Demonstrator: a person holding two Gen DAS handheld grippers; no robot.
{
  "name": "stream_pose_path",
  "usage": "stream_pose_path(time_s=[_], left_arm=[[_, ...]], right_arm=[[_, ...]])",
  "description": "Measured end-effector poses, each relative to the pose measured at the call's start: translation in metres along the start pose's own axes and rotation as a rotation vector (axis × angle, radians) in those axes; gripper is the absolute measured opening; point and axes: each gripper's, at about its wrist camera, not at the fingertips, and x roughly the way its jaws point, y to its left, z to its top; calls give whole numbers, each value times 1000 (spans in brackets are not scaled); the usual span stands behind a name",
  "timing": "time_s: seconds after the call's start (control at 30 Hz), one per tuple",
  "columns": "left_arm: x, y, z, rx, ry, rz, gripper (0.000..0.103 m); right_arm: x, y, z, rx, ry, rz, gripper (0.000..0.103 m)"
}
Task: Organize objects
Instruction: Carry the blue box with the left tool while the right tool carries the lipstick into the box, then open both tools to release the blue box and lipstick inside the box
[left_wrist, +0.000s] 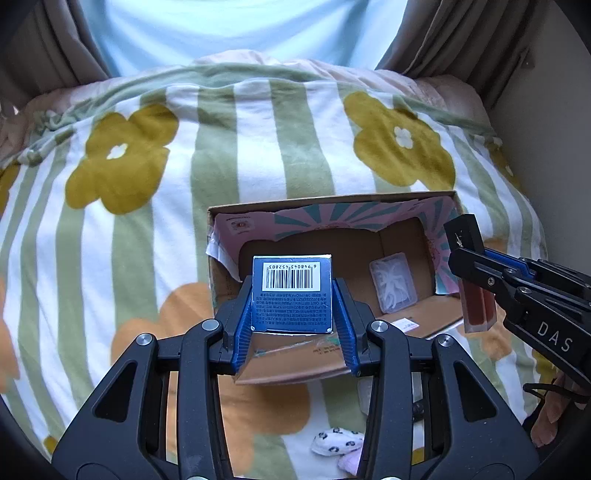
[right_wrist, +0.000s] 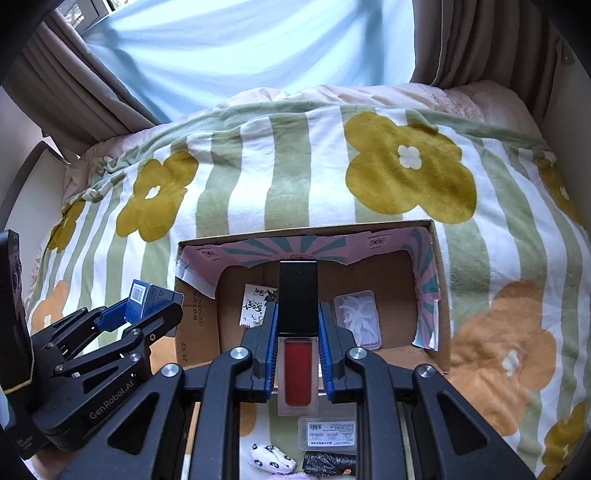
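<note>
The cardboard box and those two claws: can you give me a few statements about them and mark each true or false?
1. The left claw grips a blue box with a barcode. True.
2. The right claw is empty. False: it is shut on a lip gloss tube with a black cap and red contents.
3. The cardboard box already holds a clear plastic case of white pieces. True.
4. The cardboard box sits on a bare wooden table. False: it sits on a striped flower blanket.
5. A small printed packet lies inside the cardboard box. True.
</note>
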Motion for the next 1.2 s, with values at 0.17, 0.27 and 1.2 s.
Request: stream_pose_path(time_s=[0.17, 0.27, 1.2], left_arm=[[52, 4, 9, 0, 53, 7, 36], [80, 3, 12, 9, 81, 12, 36], [120, -39, -15, 218, 132, 46, 103]], right_arm=[[50, -11, 12, 38, 63, 4, 18], [76, -21, 17, 57, 97, -5, 18], [120, -55, 39, 196, 152, 15, 100]])
